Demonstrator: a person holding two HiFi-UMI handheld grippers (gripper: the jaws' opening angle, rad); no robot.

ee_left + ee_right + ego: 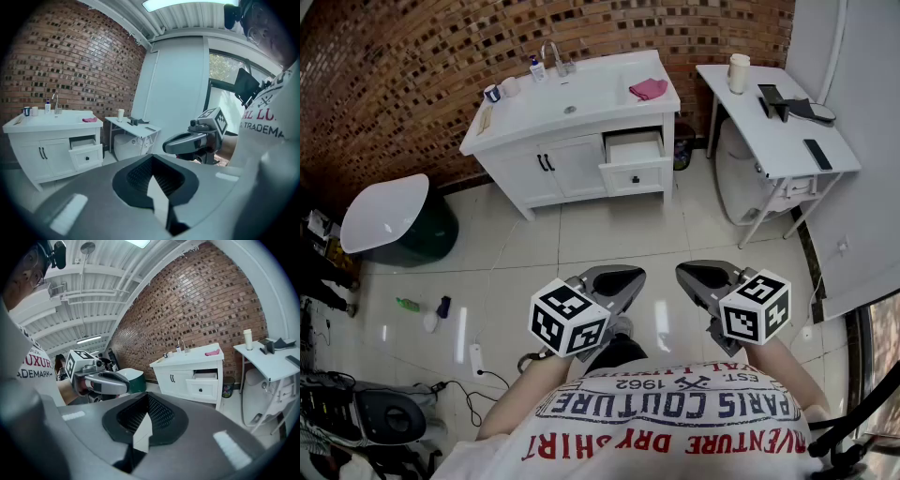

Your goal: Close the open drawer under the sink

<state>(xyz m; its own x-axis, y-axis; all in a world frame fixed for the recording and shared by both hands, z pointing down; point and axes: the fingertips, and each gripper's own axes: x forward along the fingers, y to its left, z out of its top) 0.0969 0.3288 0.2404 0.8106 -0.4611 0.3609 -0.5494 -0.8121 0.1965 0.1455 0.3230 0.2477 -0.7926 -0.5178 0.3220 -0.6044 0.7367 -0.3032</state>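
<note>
Person's printed shirt (675, 422) at bottom of head view; both grippers held close in front of the body, over the tiled floor (581, 239).

Left gripper (622, 278): jaws together, meeting along one seam in its own view (155, 183); nothing between them; marker cube on the near end.

Right gripper (703, 274): jaws likewise closed on each other (140, 426), holding nothing; just beside the left gripper, not touching it; each shows in the other's view.

Both grippers well apart from the vanity (553, 169), with open floor between.

Drawer (635, 161) sits at the vanity's right end, directly under the countertop and right of the two cabinet doors; pulled out, its white inside showing from above; dark knob on its front; seen also from the left gripper view (86, 152) and the right gripper view (204, 385).

On the countertop: sink (572, 98) about mid-top; faucet (553, 54) behind it at the wall; pink cloth (649, 89) at the right end, above the drawer; small cups at the left end.

Right of the vanity, a white side table (778, 127) with a pale cup (738, 73) and dark items; left of it, a white tub on a dark green base (394, 217).

Brick wall (412, 56) behind all.
</note>
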